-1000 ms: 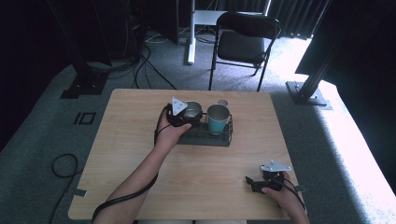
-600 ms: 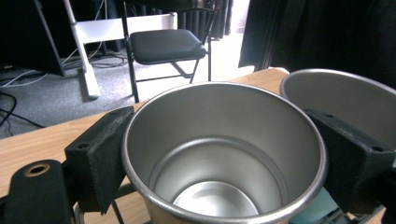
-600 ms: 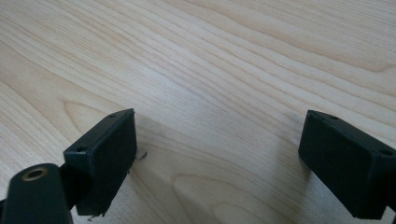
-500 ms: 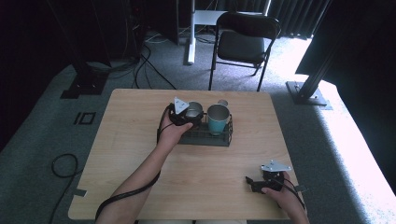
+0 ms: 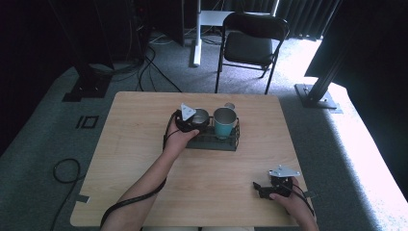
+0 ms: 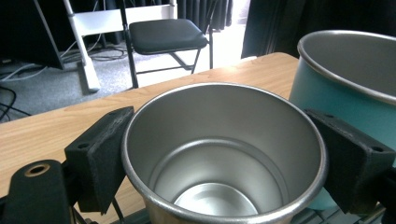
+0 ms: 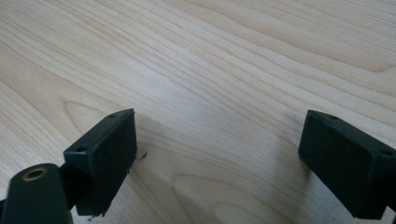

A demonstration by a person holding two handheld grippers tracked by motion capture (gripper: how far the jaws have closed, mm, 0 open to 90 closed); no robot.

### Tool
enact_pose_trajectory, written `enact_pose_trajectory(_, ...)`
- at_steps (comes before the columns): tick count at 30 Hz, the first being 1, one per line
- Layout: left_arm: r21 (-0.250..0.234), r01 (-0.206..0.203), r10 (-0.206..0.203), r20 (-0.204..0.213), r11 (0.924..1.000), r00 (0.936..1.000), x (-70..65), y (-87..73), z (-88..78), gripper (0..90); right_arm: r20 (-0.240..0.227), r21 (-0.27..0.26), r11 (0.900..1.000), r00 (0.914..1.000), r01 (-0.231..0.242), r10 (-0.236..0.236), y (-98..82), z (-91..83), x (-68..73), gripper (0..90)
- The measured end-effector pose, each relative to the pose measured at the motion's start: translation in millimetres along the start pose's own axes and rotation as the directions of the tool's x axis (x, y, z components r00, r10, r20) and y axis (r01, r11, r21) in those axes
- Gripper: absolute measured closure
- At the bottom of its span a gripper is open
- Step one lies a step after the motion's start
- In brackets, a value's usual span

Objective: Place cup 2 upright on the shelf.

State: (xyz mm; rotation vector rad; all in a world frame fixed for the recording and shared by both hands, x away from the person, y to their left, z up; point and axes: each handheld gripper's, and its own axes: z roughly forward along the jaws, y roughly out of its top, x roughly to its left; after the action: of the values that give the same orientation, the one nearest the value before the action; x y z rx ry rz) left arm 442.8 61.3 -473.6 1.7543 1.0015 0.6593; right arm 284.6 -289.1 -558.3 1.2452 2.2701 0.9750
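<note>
Steel cup point(image 6: 224, 154) is sitting between the jaws of the left hand-held gripper point(image 5: 191, 119), whose pads are pressing on its wall at the cup's 9 and 3 o'clock in the left gripper view, so the hand-held gripper is clamping the cup just below its rim. In the high view this cup point(image 5: 200, 117) is standing upright at the left end of a black wire rack point(image 5: 216, 140), which is lying a little past the middle of the table point(image 5: 144, 144), towards 12 o'clock. A teal cup point(image 5: 224, 122) is standing in the same rack, just beside the steel one at its 3 o'clock; whether the two are touching is hard to tell. A smaller metal thing is peeking from behind the teal cup (too small to make out).

The right hand-held gripper point(image 5: 262, 190) is resting low over the table near its 5 o'clock corner, well apart from the rack; in the right gripper view point(image 7: 224, 163) its jaws are standing wide apart with nothing but bare wood between them.

Judging by this, the work is sitting at the grip stage: the steel cup is being held, yet its base appears to be down in the rack. Whether it is being set in or taken out cannot be read here; either letting go or lifting clear is what is remaining, and the right hand is waiting idle
</note>
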Motion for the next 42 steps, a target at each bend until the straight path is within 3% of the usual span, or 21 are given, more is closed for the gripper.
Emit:
enact_pose_trajectory(5, 0.021, -0.004, 0.004, 0.011, 0.9998, 0.9999, -1.2, -1.9, -1.5, 11.9, 0.0, 0.0, 1.0, 1.0, 0.0, 0.0, 0.0, 0.0, 0.0, 10.9)
enact_pose_trajectory(10, 0.02, -0.044, 0.043, 0.043, 0.9988, 0.9982, -5.7, 4.6, -9.4, 7.4, 0.0, 0.0, 1.0, 1.0, -0.001, 0.001, 0.0, 0.0, 0.1, 10.9)
enact_pose_trajectory(23, 0.014, 0.006, -0.007, 0.062, 0.9999, 0.9981, 2.5, 7.6, -32.9, 7.4, 0.0, 0.0, 1.0, 1.0, -0.001, 0.001, 0.0, 0.0, 0.1, 10.9)
enact_pose_trajectory(42, 0.017, 0.017, -0.018, 0.07, 0.9997, 0.9974, 20.0, 6.4, -67.1, 7.4, 0.001, 0.0, 1.0, 1.0, 0.0, 0.0, 0.0, 0.0, 0.1, 10.9)
